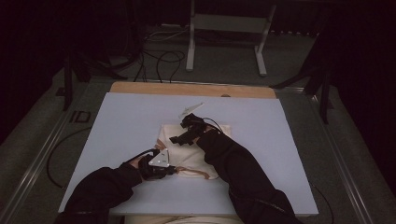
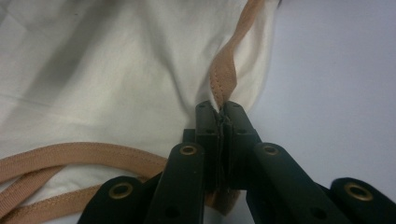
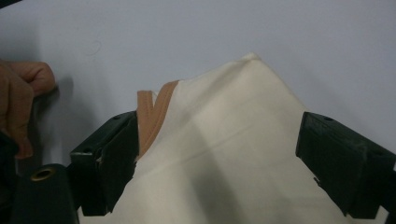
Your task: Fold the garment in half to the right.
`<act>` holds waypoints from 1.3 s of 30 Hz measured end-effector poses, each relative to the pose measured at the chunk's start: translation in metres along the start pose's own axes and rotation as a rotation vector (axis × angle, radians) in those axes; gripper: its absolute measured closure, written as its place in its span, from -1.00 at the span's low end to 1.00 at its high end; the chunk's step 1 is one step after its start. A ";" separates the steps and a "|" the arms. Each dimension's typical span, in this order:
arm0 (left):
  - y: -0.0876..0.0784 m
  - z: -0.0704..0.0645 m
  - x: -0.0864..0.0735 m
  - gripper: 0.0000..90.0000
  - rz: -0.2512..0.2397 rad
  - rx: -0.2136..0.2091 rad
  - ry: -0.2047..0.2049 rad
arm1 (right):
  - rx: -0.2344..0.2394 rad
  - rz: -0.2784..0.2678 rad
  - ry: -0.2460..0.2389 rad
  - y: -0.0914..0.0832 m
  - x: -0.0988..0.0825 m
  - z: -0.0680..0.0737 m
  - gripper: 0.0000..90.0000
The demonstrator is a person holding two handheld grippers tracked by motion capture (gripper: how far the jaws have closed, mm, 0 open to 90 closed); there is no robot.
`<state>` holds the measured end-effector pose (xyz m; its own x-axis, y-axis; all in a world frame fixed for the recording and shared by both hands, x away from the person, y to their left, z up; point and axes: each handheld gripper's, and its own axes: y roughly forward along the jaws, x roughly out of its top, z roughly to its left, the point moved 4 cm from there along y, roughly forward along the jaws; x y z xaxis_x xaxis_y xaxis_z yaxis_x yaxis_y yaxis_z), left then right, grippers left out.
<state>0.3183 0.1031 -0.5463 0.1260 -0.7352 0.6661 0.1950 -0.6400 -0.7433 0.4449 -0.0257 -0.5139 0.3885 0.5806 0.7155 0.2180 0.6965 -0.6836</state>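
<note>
Cream cotton bag (image 1: 194, 151) lies flat near the middle of the blue-grey mat (image 1: 121, 121), tan webbing strap (image 2: 84, 156) trailing from its near edge. My left gripper (image 2: 221, 122) is clamped on the bag's edge where that strap is stitched in. My right gripper (image 3: 217, 154) stands wide apart over the bag's far corner, gripping nothing. I judge the cloth light, limp and prone to bunching; seams and strap roots offer the firmest hold.
</note>
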 end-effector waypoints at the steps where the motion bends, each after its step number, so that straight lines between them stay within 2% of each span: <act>1: 0.000 0.000 0.000 0.94 -0.001 -0.003 -0.005 | 0.000 0.002 0.000 0.002 0.002 0.000 -0.70; 11: 0.000 0.001 -0.001 0.95 -0.015 -0.005 -0.004 | 0.002 0.040 -0.006 0.026 0.021 -0.003 -0.69; 16: 0.000 0.001 -0.002 0.95 -0.020 -0.005 -0.006 | -0.016 0.080 0.018 0.040 0.027 -0.002 -0.70; 20: 0.000 0.001 -0.002 0.95 -0.021 -0.005 -0.006 | -0.016 0.082 0.036 0.049 0.031 -0.005 -0.68; 22: 0.000 0.001 -0.002 0.95 -0.018 -0.004 0.000 | -0.024 0.088 0.044 0.053 0.033 -0.006 -0.60; 27: 0.000 0.001 -0.002 0.95 -0.018 -0.006 0.002 | -0.047 0.087 0.024 0.059 0.040 -0.010 -0.29; 31: 0.000 0.001 -0.002 0.95 -0.018 -0.005 0.004 | -0.075 0.086 0.051 0.064 0.044 -0.016 -0.08; 35: 0.000 0.001 -0.002 0.95 -0.018 -0.007 0.004 | -0.105 0.101 0.064 0.069 0.046 -0.021 0.03; 39: 0.000 0.001 -0.002 0.95 -0.018 -0.006 0.004 | -0.114 0.127 0.068 0.074 0.047 -0.023 0.07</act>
<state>0.3189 0.1048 -0.5474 0.1188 -0.7247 0.6787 0.1910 -0.6541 -0.7319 0.4997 0.0431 -0.5343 0.4781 0.6283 0.6137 0.2623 0.5648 -0.7825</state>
